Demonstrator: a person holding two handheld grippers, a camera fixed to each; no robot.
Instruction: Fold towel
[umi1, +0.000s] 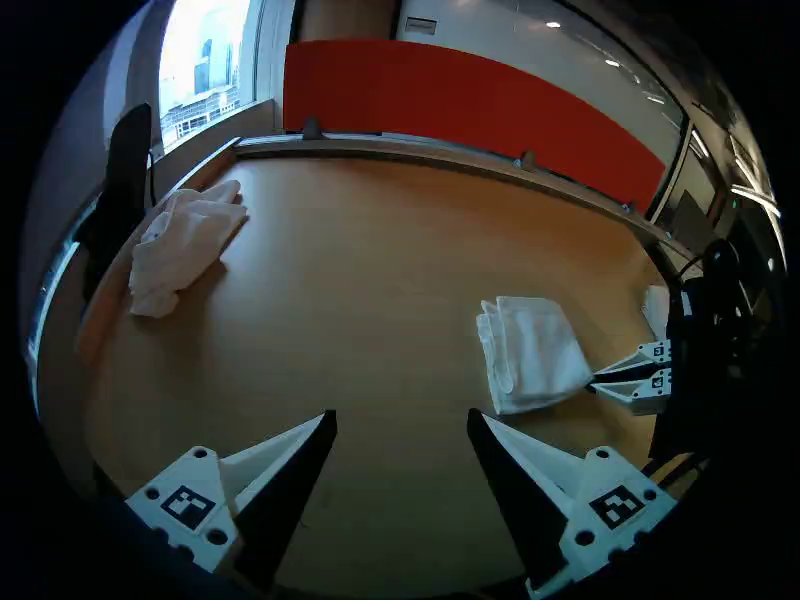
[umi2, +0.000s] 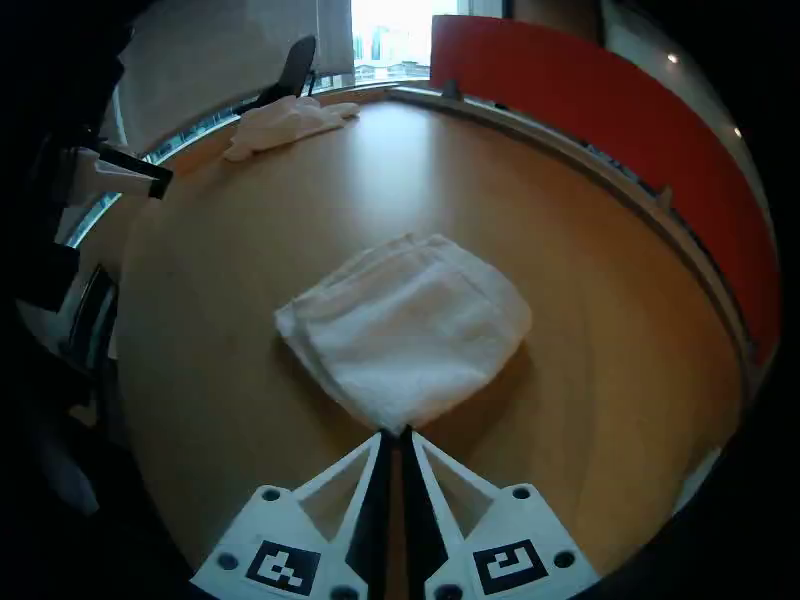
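The folded towel (umi2: 405, 325) lies flat in the middle of the brown wooden counter (umi2: 600, 330). It is white and fluffy, and its layers show along one edge.

The right tool (umi2: 395, 445) is low over the counter, right at the near corner of the folded towel. Its two fingers are pressed close together, with only a thin dark line between them. The tips touch the corner of the towel. I cannot tell if any cloth is caught between them.

The left tool (umi1: 400, 440) is let go, with its two fingers spread wide apart and nothing between them. It hangs over bare counter, near the folded towel but not touching it.

A second white towel (umi1: 180, 245) lies in a messy heap at the far end of the counter, well apart from the folded one. Behind the counter stands a long red wall panel (umi1: 470, 100). A bright window (umi1: 205, 60) is next to it. A dark chair back (umi1: 125, 170) sits near the messy towel.
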